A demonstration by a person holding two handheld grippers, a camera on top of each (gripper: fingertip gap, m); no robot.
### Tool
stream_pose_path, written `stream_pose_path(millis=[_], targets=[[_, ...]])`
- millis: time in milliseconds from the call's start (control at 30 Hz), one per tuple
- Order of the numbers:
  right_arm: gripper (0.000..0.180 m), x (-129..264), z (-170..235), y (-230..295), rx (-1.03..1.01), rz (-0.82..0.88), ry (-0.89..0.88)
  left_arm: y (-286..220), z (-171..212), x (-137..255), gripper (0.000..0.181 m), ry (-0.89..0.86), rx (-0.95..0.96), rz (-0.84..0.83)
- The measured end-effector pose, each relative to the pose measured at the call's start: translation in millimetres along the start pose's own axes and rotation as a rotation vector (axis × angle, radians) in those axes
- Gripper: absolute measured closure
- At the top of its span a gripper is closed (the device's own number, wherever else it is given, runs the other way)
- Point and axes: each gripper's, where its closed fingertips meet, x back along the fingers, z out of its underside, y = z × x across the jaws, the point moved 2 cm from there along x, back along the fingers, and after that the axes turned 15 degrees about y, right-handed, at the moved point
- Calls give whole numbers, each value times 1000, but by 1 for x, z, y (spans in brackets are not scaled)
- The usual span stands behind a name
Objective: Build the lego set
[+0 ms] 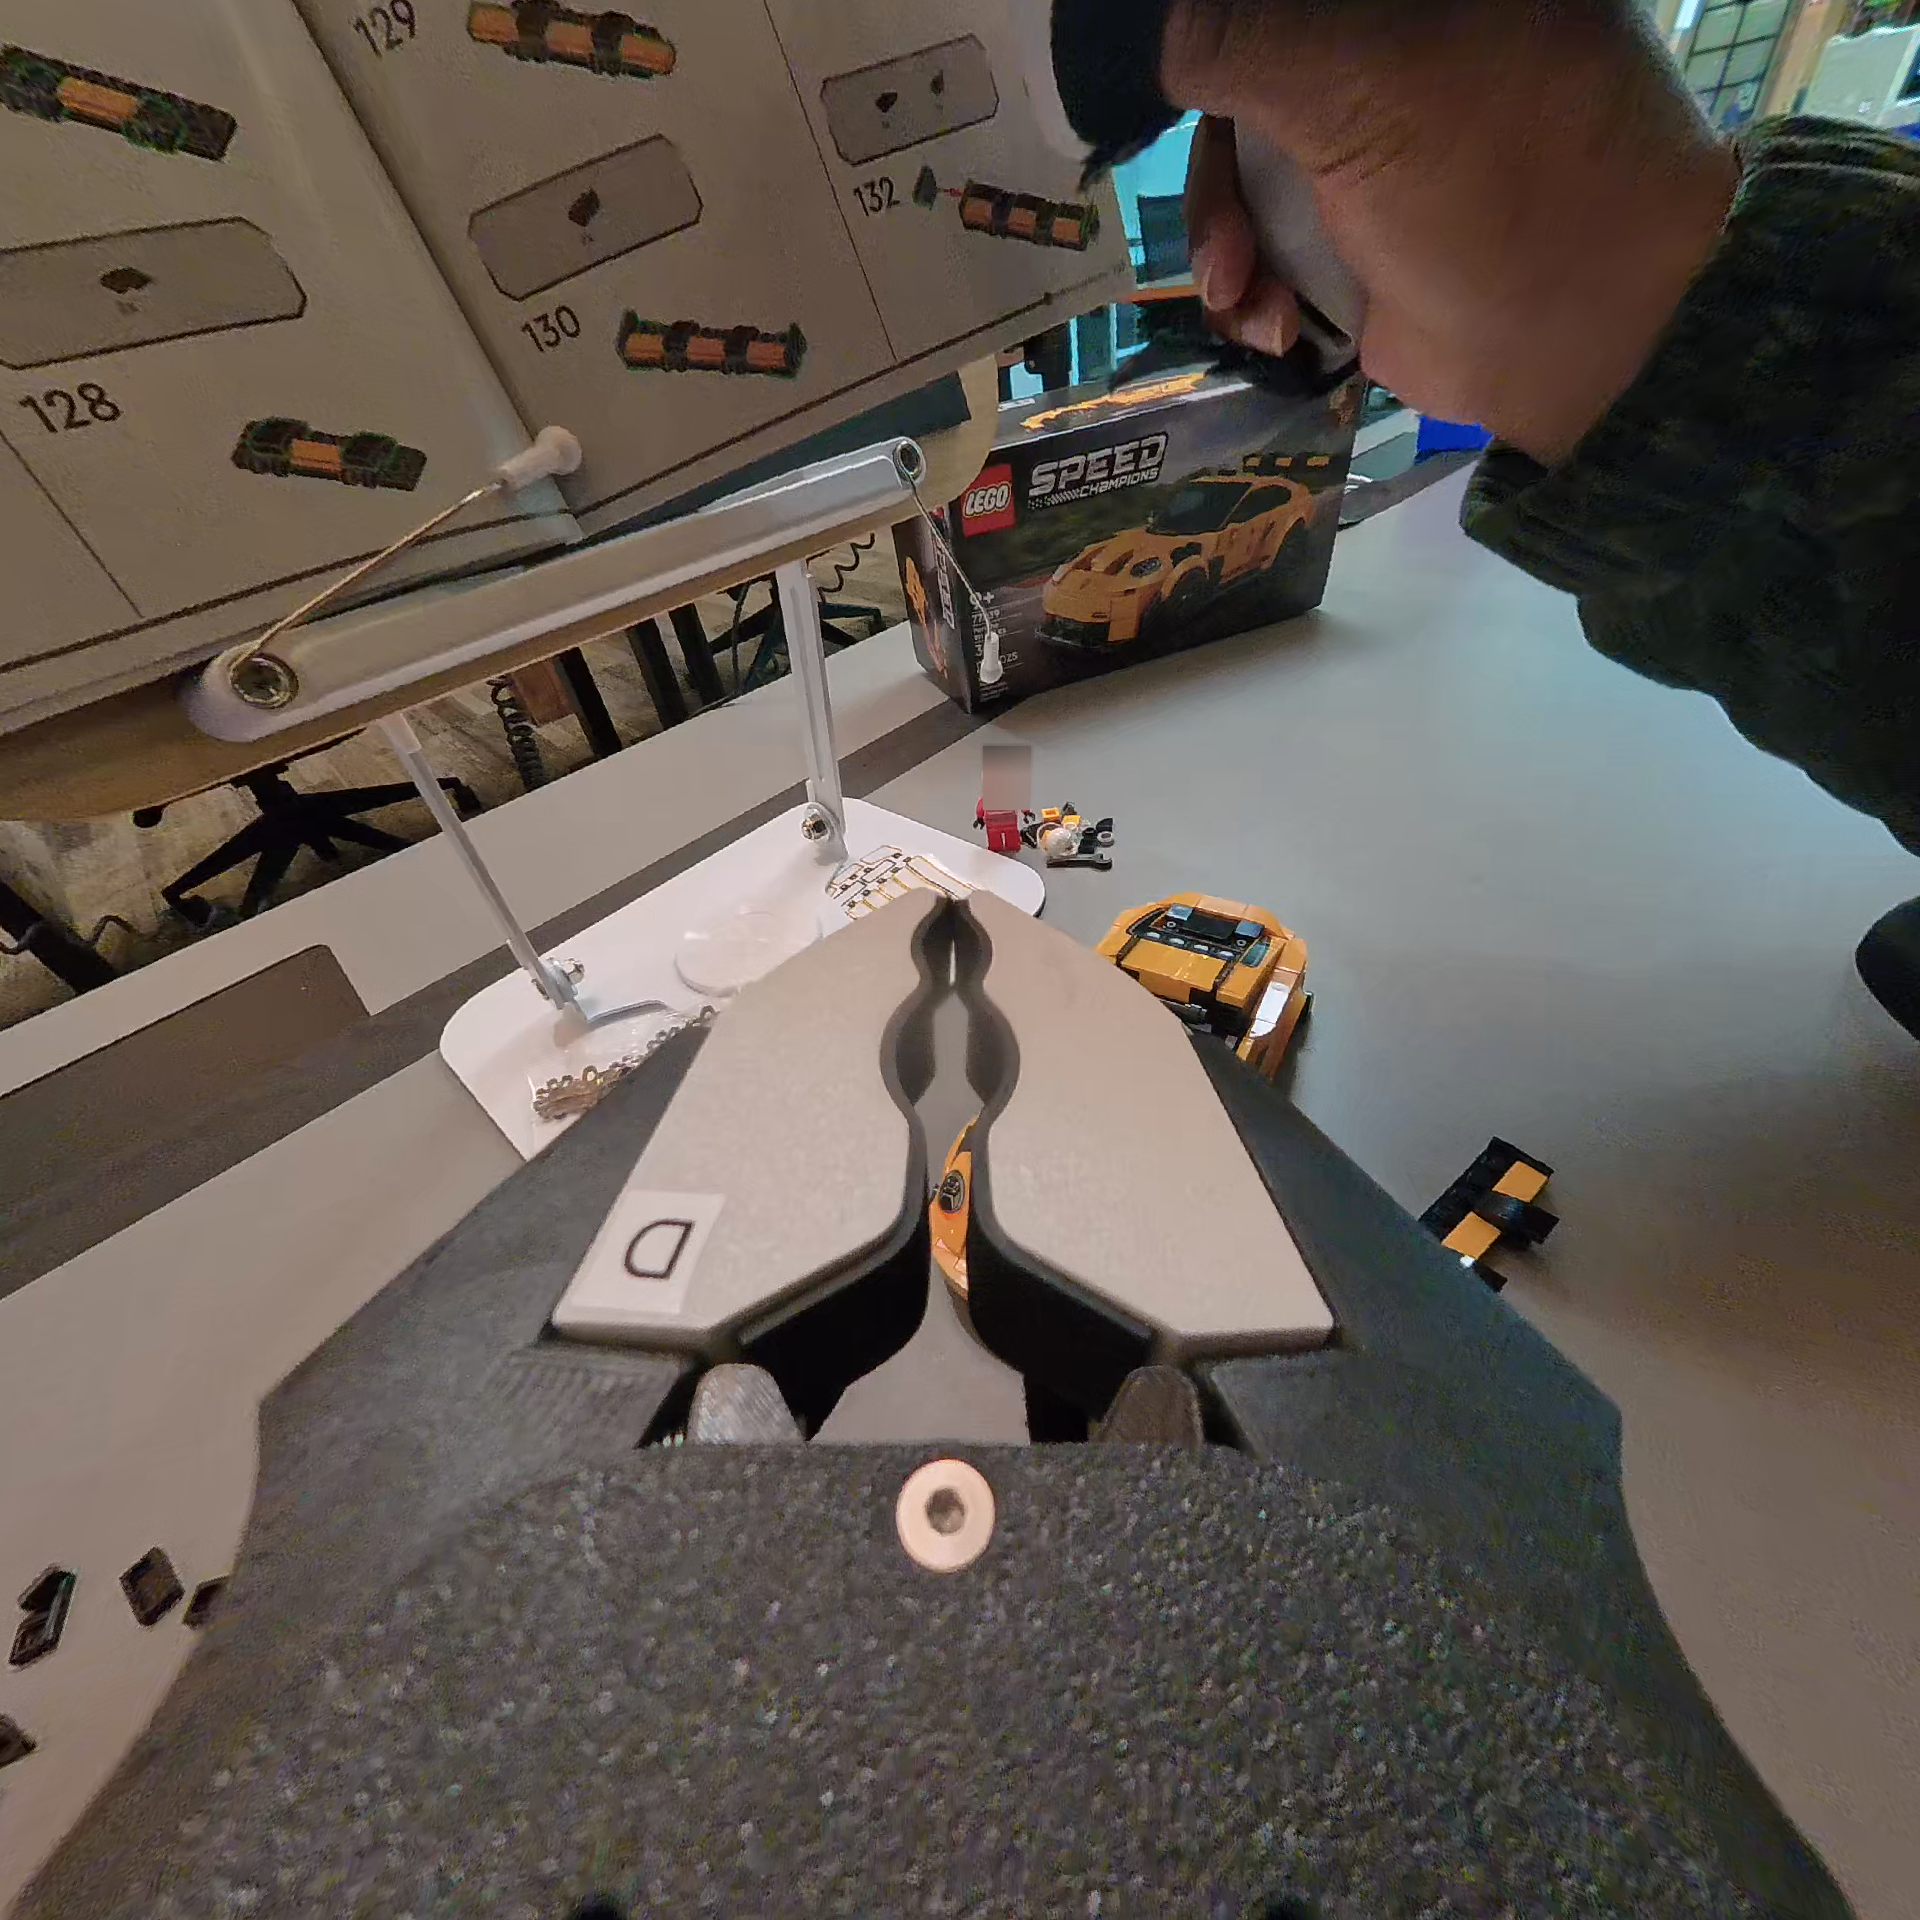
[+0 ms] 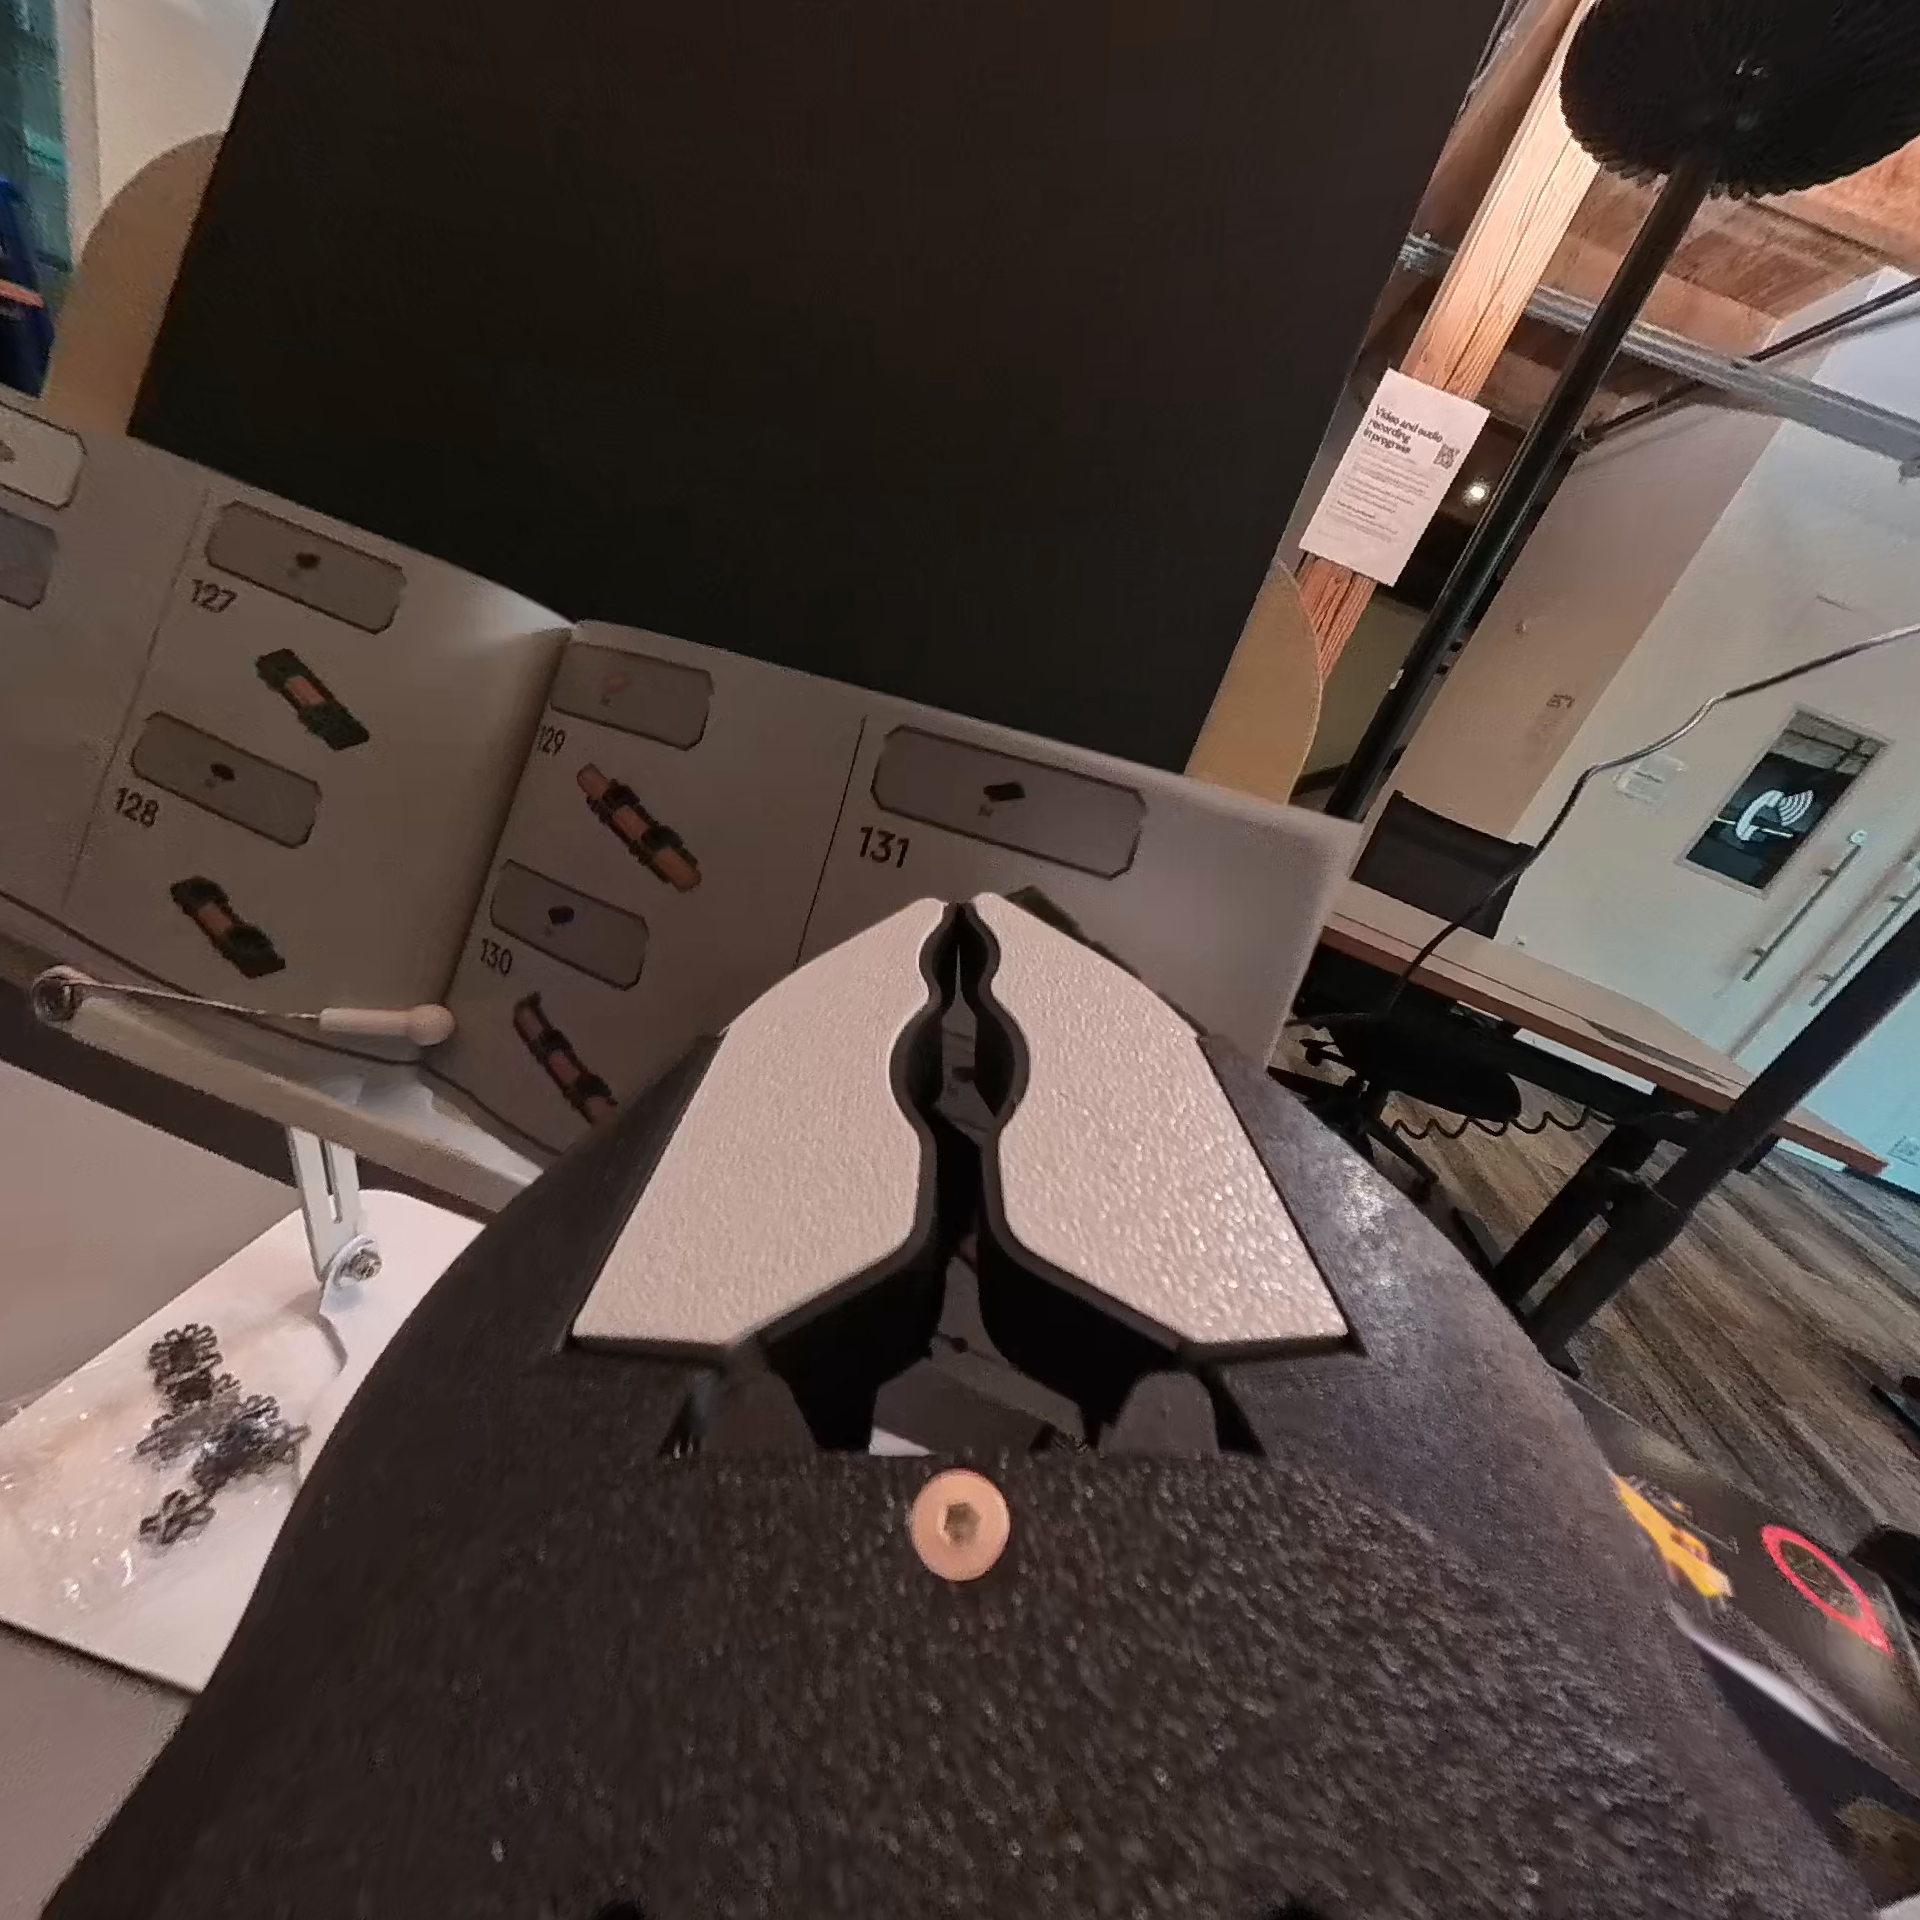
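My left gripper (image 1: 951, 916) is shut, with nothing showing between its tips, and hangs low over the grey table (image 1: 1558, 831). An orange piece (image 1: 951, 1195) shows through the gap under its fingers. The partly built orange car (image 1: 1210, 966) stands just right of the tips. A black-and-yellow strip assembly (image 1: 1491, 1210) lies farther right. My right gripper (image 2: 961, 909) is shut and held high, pointing at the open instruction booklet (image 2: 665, 769). A dark shape sits in its gap; I cannot tell what it is.
The booklet (image 1: 312, 260) rests on a white stand (image 1: 582, 592) whose base (image 1: 499, 1049) holds a bag of small dark parts (image 2: 197, 1444). A pile of loose pieces (image 1: 1049, 831), the set's box (image 1: 1132, 530) and small black pieces (image 1: 62, 1605) are on the table. A person's hand (image 1: 1455, 208) is overhead. The gap from one gripper's tips to the other's is roughly 25 cm.
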Motion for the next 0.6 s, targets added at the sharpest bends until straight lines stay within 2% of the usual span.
stream_pose_path(millis=[333, 600], targets=[[180, 6, 9, 12, 33, 6, -11, -1, 0, 0, 181, 0, -6, 4], [180, 14, 17, -11, 45, 92, -1, -3, 2, -2, 181, 7, -9, 13]])
